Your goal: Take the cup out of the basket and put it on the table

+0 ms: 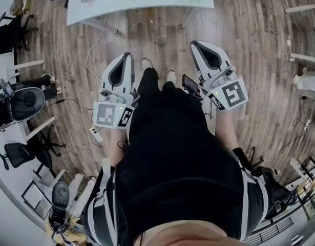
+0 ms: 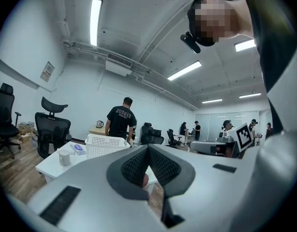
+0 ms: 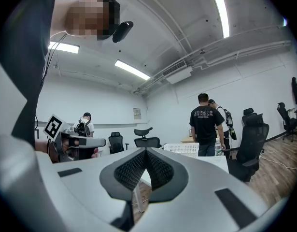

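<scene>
So both claws were just hanging out close to the person's body, pointed at the far white table (image 1: 147,1) across the wood floor (image 1: 249,60). The left claw (image 1: 125,58) had its jaws pressed together with nothing between them, and the right claw (image 1: 195,45) was the same, closed up and empty.

In the left gripper view, the cup (image 2: 64,157) stood upright on the table, off to the left of the white basket (image 2: 106,145) and apart from it. A small blue thing (image 2: 79,149) lay between the two, nearer the basket. Couldn't tell what, if anything, was inside the basket, since its mesh wall blocked the view. Neither claw was anywhere near the cup or the basket.

Behind the table, a person in a black shirt (image 2: 120,120) stood with their back turned. Black office chairs (image 2: 52,127) sat off to the left. The right gripper view also showed a bottle (image 3: 217,148) on the table to the right of the basket.
</scene>
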`<state>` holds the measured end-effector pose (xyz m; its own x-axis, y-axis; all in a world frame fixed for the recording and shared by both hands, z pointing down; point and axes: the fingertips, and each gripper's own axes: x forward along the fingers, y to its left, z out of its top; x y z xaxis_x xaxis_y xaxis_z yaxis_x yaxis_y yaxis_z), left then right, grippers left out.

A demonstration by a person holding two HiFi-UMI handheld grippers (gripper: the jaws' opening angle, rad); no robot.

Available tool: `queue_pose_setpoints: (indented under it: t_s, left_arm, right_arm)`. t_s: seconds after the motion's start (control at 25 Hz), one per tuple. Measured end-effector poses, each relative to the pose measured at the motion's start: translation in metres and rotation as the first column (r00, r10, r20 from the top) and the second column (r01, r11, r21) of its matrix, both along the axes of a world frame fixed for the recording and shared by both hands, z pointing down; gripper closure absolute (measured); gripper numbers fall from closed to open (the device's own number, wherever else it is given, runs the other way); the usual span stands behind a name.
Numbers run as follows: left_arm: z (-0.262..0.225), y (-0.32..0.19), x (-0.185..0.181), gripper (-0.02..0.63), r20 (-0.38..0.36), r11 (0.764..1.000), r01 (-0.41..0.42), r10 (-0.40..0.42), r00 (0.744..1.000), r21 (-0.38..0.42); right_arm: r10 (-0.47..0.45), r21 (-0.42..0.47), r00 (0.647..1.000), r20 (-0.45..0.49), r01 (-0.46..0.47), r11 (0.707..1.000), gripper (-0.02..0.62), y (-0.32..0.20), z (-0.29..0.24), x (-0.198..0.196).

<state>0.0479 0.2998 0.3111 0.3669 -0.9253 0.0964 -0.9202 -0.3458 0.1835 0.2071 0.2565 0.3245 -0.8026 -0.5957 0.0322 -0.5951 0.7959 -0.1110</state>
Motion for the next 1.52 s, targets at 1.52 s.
queue_pose_setpoints:
  t_s: [1.52]
  left_arm:
    - [-0.007, -0.148, -0.117, 0.586, 0.043, 0.979, -0.202, 0.200, 0.979, 0.033]
  right_arm:
    - [0.121, 0.028, 0.992, -0.038, -0.120, 0.992, 0.575, -0.120, -0.024, -0.140]
